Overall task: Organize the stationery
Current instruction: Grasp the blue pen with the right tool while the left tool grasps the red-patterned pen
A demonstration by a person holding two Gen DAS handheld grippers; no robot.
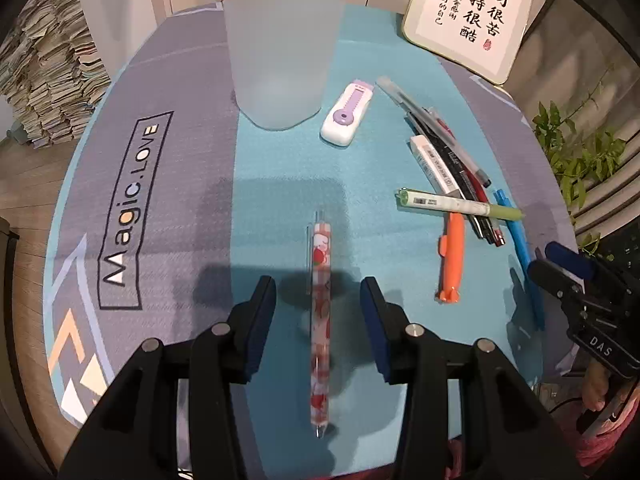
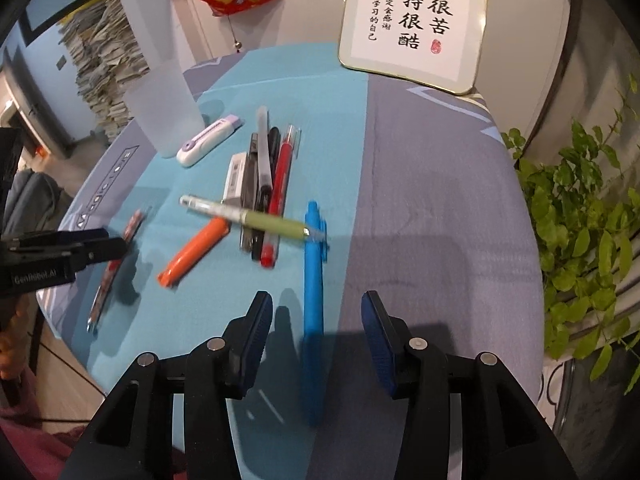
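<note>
Left wrist view: left gripper (image 1: 318,290) is seen partly open, jaws spread either side of the patterned pink pen (image 1: 320,320). Pads are not touching the pen; it lies flat on the teal mat (image 1: 280,200), running lengthwise between the fingers, nothing gripped. Frosted cup (image 1: 280,56) is stood upright at the far side of the mat, with the white-and-purple eraser case (image 1: 347,112) just beside it on the right. Further right a loose pile is seen: clear, black and red pens (image 1: 452,160) lying roughly parallel, a green-capped pen (image 1: 460,202) laid across them, an orange pen (image 1: 451,260) just below with its top end under the green-capped one. Framed calligraphy sign (image 1: 468,16) is propped at the far right edge of the table.

Right wrist view: right gripper (image 2: 316,306) is likewise partly open, jaws apart around the blue pen (image 2: 313,280). Blue pen lies flat on the mat between the fingers, pads clear of it, not held. Its far end is touched by the tip of the green-capped pen. Left gripper is visible at the left edge, over the patterned pen. Potted plant (image 2: 580,220) is seen off the table's right side; paper stack (image 2: 100,60) in the background left.
</note>
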